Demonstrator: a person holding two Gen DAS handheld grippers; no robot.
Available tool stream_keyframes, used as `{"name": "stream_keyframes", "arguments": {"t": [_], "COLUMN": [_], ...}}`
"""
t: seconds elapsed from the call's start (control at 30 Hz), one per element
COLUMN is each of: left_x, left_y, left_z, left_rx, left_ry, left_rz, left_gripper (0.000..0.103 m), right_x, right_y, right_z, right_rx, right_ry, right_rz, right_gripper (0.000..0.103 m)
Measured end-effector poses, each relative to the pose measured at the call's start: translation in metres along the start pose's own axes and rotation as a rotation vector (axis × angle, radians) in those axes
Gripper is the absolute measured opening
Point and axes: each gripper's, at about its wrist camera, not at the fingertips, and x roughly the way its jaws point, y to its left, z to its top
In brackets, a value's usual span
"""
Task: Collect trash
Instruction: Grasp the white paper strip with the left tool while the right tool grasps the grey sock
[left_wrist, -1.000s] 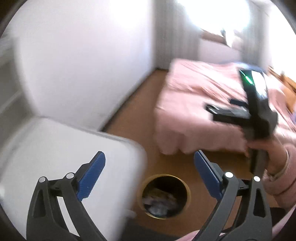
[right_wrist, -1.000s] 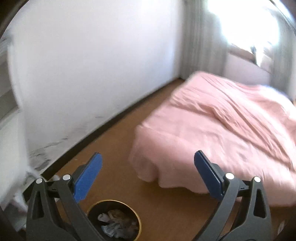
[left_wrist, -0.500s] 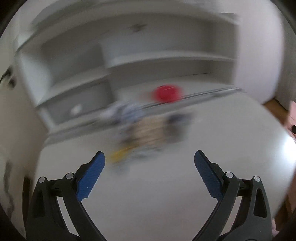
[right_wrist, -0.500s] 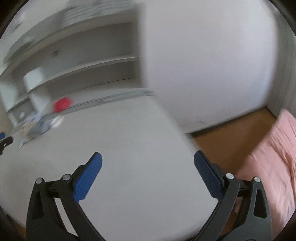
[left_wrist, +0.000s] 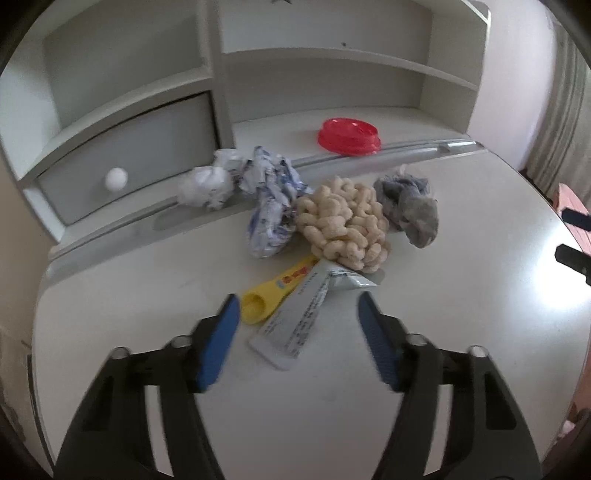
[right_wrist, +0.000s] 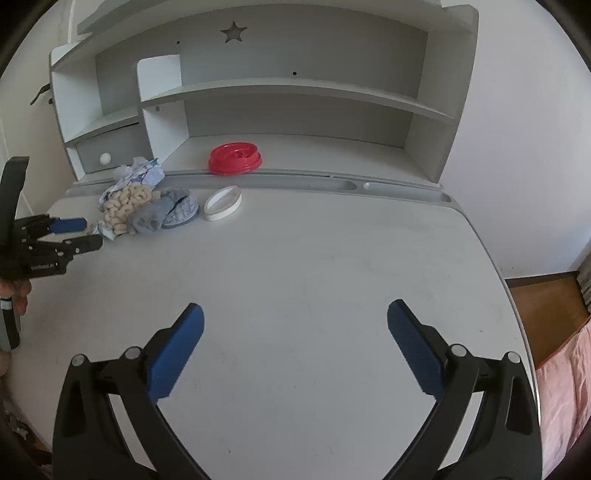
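My left gripper is closing its fingers, nothing pinched yet; the white squeezed tube lies on the white surface between and just ahead of the tips, the yellow plastic scoop just ahead of my left finger. Past the tips: cream knotted rope ball, blue-white crumpled wrapper, white crumpled paper wad, grey rag, red plastic lid on the shelf ledge behind.

Left view alone shows tube and scoop clearly. Right view alone shows a white oval ring and a blue-patterned crumpled piece right of the pile, both far ahead and left of my right gripper. Its fingers are spread wide, only bare surface between them. It also shows my left gripper from the side at the pile's near edge, plus wooden floor and pink bed at the far right.

A second ago both views faced the bed and a round bin with paper on the floor. Half a second ago the pile was blurred and farther ahead, left fingers spread wide. Now they sit right at the tube, narrower.
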Motion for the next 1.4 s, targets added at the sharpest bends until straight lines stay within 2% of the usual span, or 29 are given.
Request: {"name": "stream_keyframes", "arguments": {"t": [0.03,0.2,0.3,0.5,0.6,0.63,0.7,0.87,1.03,1.2,1.27,1.33,1.4], "left_x": [0.001,-0.001,-0.003,-0.006,-0.002,-0.002,-0.001,-0.013,-0.034,-0.045,-0.043,-0.040,-0.037], "left_y": [0.000,-0.009,-0.017,-0.018,-0.021,-0.020,-0.014,-0.010,0.009,0.027,0.032,0.039,0.043], "left_z": [0.001,-0.002,-0.003,-0.009,-0.017,-0.017,-0.018,-0.019,-0.021,-0.021,-0.021,-0.022,-0.024], "left_rx": [0.002,-0.005,0.023,0.000,0.002,-0.008,-0.056,-0.061,-0.094,-0.129,-0.136,-0.151,-0.160], "left_ry": [0.006,0.035,0.033,0.034,0.044,0.044,0.049,0.016,-0.024,-0.031,-0.027,-0.017,-0.009], "left_rz": [-0.020,-0.186,-0.169,-0.166,-0.141,-0.126,-0.145,-0.131,-0.069,-0.021,-0.009,-0.006,-0.003], "left_gripper": [0.045,0.044,0.044,0.044,0.033,0.020,0.019,0.019,0.019,0.019,0.019,0.019,0.019], "right_x": [0.002,0.012,0.014,0.020,0.022,0.023,0.025,0.027,0.041,0.070,0.077,0.084,0.092], "right_y": [-0.001,-0.004,-0.003,0.007,0.012,0.014,0.022,0.045,0.072,0.095,0.104,0.111,0.115], "right_z": [0.002,0.005,0.006,0.008,0.012,0.013,0.018,0.027,0.048,0.070,0.076,0.080,0.083], "right_rx": [0.009,0.057,0.054,0.026,0.027,0.026,0.017,-0.034,-0.081,-0.052,-0.061,-0.068,-0.063], "right_ry": [0.004,0.034,0.039,0.052,0.049,0.048,0.046,0.046,0.049,0.094,0.098,0.105,0.122], "right_rz": [0.001,0.021,0.024,0.032,0.042,0.048,0.070,0.114,0.154,0.230,0.231,0.226,0.230], "right_gripper": [0.096,0.096,0.096,0.096,0.096,0.096,0.096,0.096,0.096,0.096,0.096,0.089,0.070]}}
